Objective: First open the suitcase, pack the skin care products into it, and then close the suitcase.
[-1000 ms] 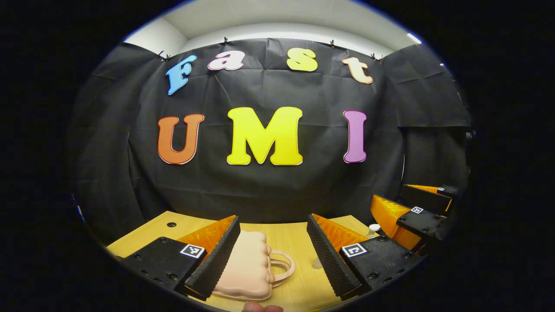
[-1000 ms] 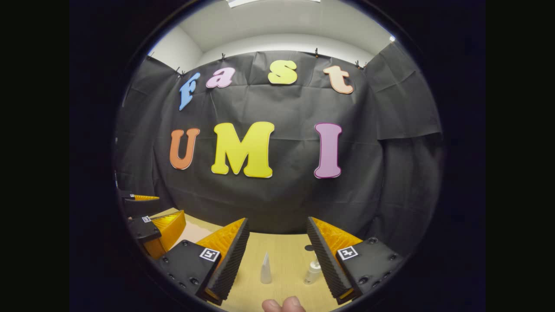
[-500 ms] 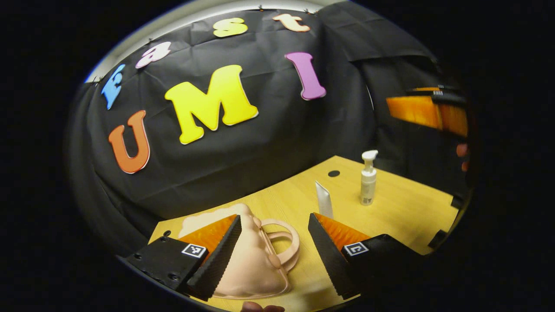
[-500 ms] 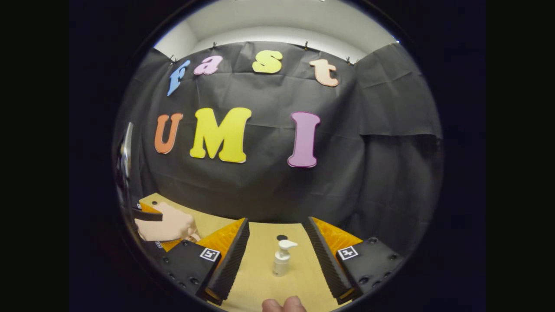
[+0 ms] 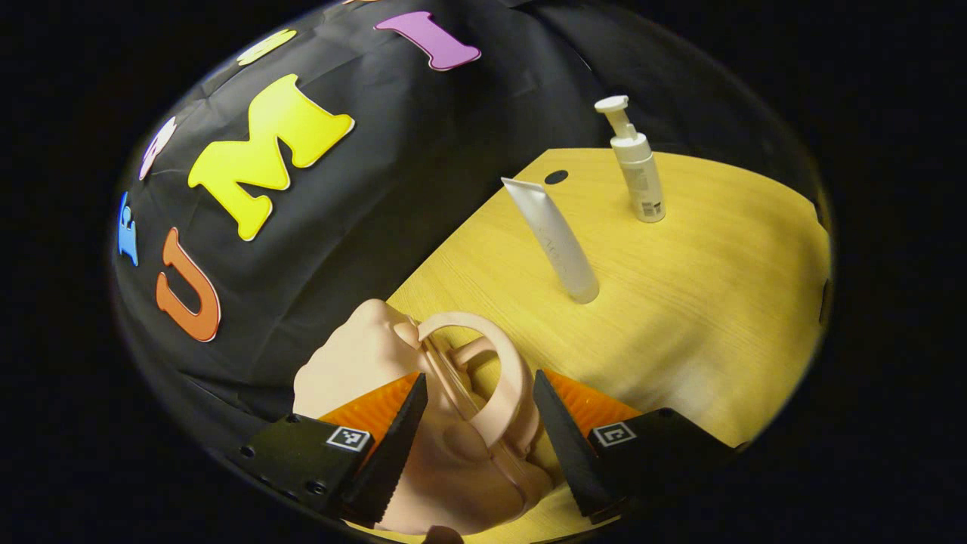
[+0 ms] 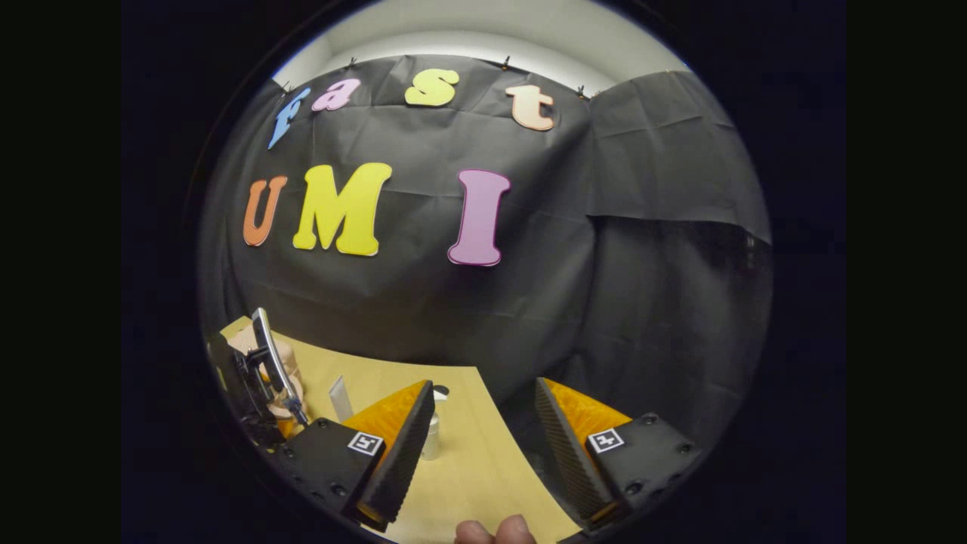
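Wooden table (image 5: 702, 302) | step: opening pink suitcase (image 5: 453, 446) | left gripper (image 5: 477, 438) spread, straddling handle (image 5: 506, 378) | right gripper (image 6: 483, 446) spread, idle | next: pinch lid.

Suitcase (image 5: 453, 446): pale peach-pink, plain, handle (image 5: 508, 378) in same tone. Tube (image 5: 555, 240): white-grey, faint marking along side. Pump bottle (image 5: 636, 162): white, small dark print on label. Table (image 5: 702, 302): yellow wood grain, dark round hole (image 5: 556, 177) at far edge.
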`<control>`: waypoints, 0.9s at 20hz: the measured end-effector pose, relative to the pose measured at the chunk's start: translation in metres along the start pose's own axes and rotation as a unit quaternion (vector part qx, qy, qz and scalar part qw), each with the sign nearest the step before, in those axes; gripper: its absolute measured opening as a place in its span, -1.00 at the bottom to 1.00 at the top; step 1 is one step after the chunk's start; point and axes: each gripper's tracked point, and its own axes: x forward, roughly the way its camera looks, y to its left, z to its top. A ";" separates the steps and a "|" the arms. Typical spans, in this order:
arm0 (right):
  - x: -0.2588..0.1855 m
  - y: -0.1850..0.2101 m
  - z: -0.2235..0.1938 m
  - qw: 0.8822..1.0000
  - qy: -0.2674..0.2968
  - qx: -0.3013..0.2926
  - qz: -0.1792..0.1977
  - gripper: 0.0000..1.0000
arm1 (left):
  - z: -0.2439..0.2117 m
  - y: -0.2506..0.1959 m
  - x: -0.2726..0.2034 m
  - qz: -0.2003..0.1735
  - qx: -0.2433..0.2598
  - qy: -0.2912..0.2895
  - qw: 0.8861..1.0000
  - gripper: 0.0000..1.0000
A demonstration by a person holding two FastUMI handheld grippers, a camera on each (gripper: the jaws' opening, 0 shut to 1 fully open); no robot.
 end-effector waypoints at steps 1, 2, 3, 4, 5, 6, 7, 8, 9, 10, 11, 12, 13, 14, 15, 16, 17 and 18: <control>-0.001 -0.002 0.000 1.000 -0.004 -0.003 0.000 0.56 | -0.003 -0.001 0.005 0.001 0.007 0.011 1.000 0.78; -0.002 -0.002 0.000 1.000 -0.006 -0.006 0.001 0.59 | -0.004 -0.002 0.011 0.003 0.026 0.022 0.999 0.69; -0.002 0.000 -0.005 1.000 -0.002 -0.011 0.004 0.59 | -0.007 -0.005 0.018 0.003 0.040 0.036 0.999 0.52; -0.002 0.000 -0.007 1.000 0.000 -0.012 0.006 0.59 | -0.010 -0.007 0.021 0.002 0.044 0.047 0.998 0.48; -0.002 0.001 -0.008 1.000 0.002 -0.013 0.011 0.59 | -0.015 -0.012 0.026 -0.004 0.046 0.064 0.997 0.21; -0.003 0.001 -0.008 1.000 0.002 -0.013 0.013 0.59 | -0.017 -0.014 0.028 -0.002 0.051 0.076 0.996 -0.01; -0.002 0.001 -0.007 1.000 0.002 -0.013 0.015 0.59 | -0.017 -0.013 0.032 -0.001 0.057 0.081 0.995 -0.17; -0.002 0.001 -0.007 1.000 0.001 -0.011 0.016 0.59 | -0.017 -0.014 0.032 0.002 0.062 0.088 0.994 -0.22; -0.002 0.001 -0.007 1.000 0.002 -0.008 0.016 0.59 | -0.018 -0.013 0.031 0.006 0.069 0.094 0.993 -0.28; -0.003 0.001 -0.007 1.000 0.002 -0.006 0.015 0.59 | -0.016 -0.013 0.031 0.011 0.077 0.095 0.992 -0.33; -0.003 0.001 -0.004 1.000 -0.001 -0.006 0.014 0.59 | -0.013 -0.012 0.029 0.012 0.080 0.090 0.993 -0.42; -0.004 0.000 -0.004 1.000 -0.004 -0.010 0.013 0.59 | -0.009 -0.011 0.027 0.014 0.081 0.083 0.993 -0.52; -0.005 0.001 -0.003 1.000 -0.006 -0.011 0.013 0.59 | -0.006 -0.009 0.025 0.016 0.080 0.081 0.993 -0.63; -0.004 0.000 -0.002 1.000 -0.007 -0.012 0.012 0.59 | -0.005 -0.006 0.022 0.022 0.068 0.081 0.994 -0.67; -0.005 0.001 -0.001 1.000 -0.008 -0.011 0.012 0.59 | -0.005 -0.005 0.018 0.029 0.049 0.082 0.995 -0.75; -0.006 0.003 0.000 1.000 -0.008 -0.010 0.013 0.59 | -0.004 0.000 0.015 0.035 0.035 0.082 0.995 -0.81; -0.007 0.004 0.001 1.000 -0.009 -0.009 0.015 0.59 | -0.002 0.007 0.009 0.037 0.025 0.078 0.996 -0.86; -0.007 0.006 0.002 1.000 -0.010 -0.010 0.016 0.59 | 0.004 0.019 0.006 0.040 0.011 0.070 0.997 -0.90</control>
